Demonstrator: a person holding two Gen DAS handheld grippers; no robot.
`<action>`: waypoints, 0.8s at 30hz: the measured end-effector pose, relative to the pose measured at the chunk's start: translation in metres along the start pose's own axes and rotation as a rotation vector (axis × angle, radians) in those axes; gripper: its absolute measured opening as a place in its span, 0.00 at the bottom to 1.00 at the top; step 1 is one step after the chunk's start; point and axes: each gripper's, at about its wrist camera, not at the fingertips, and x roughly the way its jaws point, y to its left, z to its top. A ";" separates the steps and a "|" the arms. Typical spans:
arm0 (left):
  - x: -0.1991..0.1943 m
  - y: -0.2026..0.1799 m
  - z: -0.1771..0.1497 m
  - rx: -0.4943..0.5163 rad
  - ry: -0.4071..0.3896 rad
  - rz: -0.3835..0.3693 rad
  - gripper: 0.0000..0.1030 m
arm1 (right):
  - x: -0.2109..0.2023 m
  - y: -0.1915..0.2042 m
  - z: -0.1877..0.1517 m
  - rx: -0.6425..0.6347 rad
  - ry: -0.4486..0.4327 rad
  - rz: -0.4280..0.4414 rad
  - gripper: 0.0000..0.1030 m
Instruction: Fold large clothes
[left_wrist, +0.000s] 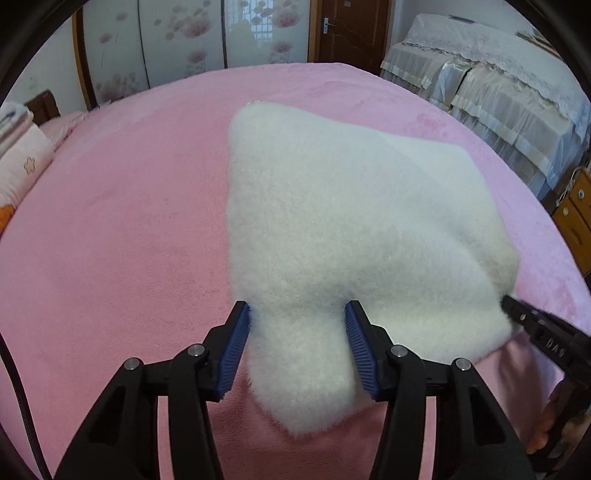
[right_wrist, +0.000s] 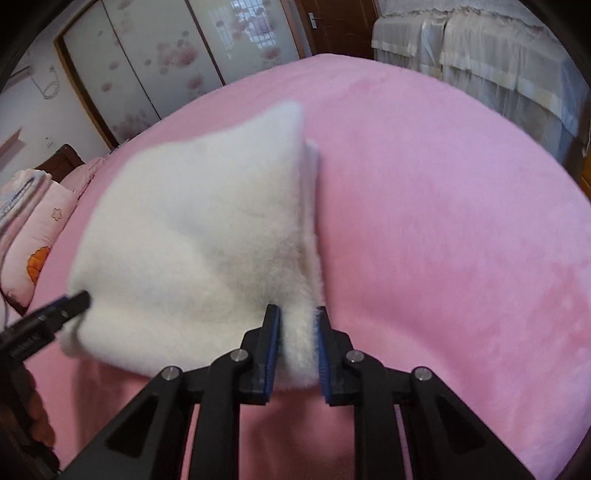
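A white fluffy garment (left_wrist: 343, 221) lies folded on the pink bed (left_wrist: 122, 229). My left gripper (left_wrist: 297, 314) is open, its blue pads on either side of the garment's near left corner. My right gripper (right_wrist: 298, 314) is narrowly closed on the garment's near right edge (right_wrist: 299, 332), with fleece filling the gap between its pads. The garment (right_wrist: 207, 221) also shows in the right wrist view, with layers stacked along its right fold. The right gripper shows at the right edge of the left wrist view (left_wrist: 506, 302), the left gripper at the left of the right wrist view (right_wrist: 83, 297).
Pink pillows (left_wrist: 22, 162) and folded bedding lie at the head of the bed on the left. A lace-covered sofa (left_wrist: 498, 85) stands beyond the bed on the right, with a wooden cabinet (left_wrist: 576, 214) near it. Sliding wardrobe doors (left_wrist: 177, 44) and a brown door (left_wrist: 351, 29) stand at the back.
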 end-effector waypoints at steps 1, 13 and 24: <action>-0.002 0.000 -0.001 0.001 -0.001 -0.001 0.52 | 0.000 0.000 -0.002 0.007 -0.014 -0.005 0.18; -0.008 0.036 0.068 -0.066 0.030 -0.084 0.72 | -0.042 0.008 0.077 0.032 -0.099 0.060 0.53; 0.075 0.034 0.147 -0.092 0.061 -0.137 0.43 | 0.049 0.042 0.168 -0.055 -0.047 0.063 0.21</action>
